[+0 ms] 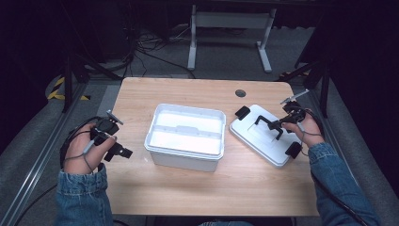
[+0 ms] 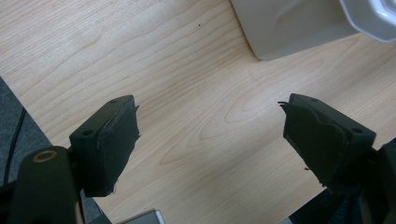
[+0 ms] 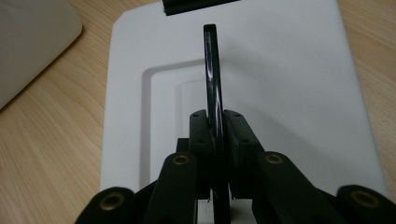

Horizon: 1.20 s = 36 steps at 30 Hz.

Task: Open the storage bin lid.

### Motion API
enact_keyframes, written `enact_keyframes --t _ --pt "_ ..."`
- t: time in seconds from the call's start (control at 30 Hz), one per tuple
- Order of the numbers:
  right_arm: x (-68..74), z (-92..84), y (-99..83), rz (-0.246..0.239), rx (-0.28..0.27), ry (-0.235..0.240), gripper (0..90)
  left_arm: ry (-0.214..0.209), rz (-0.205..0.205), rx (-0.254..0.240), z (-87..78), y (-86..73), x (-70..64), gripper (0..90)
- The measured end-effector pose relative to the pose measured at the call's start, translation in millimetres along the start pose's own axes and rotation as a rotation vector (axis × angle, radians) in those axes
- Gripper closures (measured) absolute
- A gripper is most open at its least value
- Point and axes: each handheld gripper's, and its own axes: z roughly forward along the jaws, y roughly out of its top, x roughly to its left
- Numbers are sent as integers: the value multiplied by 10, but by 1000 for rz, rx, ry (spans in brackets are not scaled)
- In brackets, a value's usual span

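Now our right gripper (image 3: 216, 126) is clamped on the lid's black handle (image 3: 211, 70) so we can lift it; the lid (image 1: 263, 134) lies right of the white box (image 1: 186, 136) on the counter (image 1: 211, 188); our left gripper (image 2: 210, 140) waits, jaws apart.

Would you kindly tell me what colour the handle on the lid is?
The handle is black, on a white lid; the right gripper view shows it best.

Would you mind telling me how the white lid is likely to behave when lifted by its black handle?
The lid looks like flat moulded plastic, so probably stiff and light. The right gripper pinches the thin, glossy handle near one end, so the lid may swing or tilt. Its black clips might flap.
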Motion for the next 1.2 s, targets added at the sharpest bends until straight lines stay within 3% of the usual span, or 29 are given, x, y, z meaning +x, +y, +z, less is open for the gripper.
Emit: enact_keyframes --t 0.2,0.3,0.33,0.4,0.47,0.77,0.87,0.97,1.2 --pt "14 -57 30 10 -21 -53 603 2 -3 -2 -5 -7 12 189" --pt "42 -96 51 13 -46 -81 547 4 1 -2 -6 -7 13 189" --pt "86 -161 77 14 -84 -100 525 3 8 3 -6 -7 14 189" --pt "117 -190 91 9 -96 -103 521 2 8 3 -6 -7 17 189" --pt "206 -239 130 -26 -105 -98 521 0 -3 0 -7 -4 19 189" --pt "730 -386 192 -180 -121 -63 524 10 5 11 4 49 32 189" --pt "877 -415 169 -189 -126 -24 546 36 -18 17 5 54 23 189" --pt "1000 -438 138 -197 -125 -2 552 31 -22 11 -11 52 35 189" --pt "1211 -450 43 -225 -104 25 556 49 -9 28 3 84 -5 189"
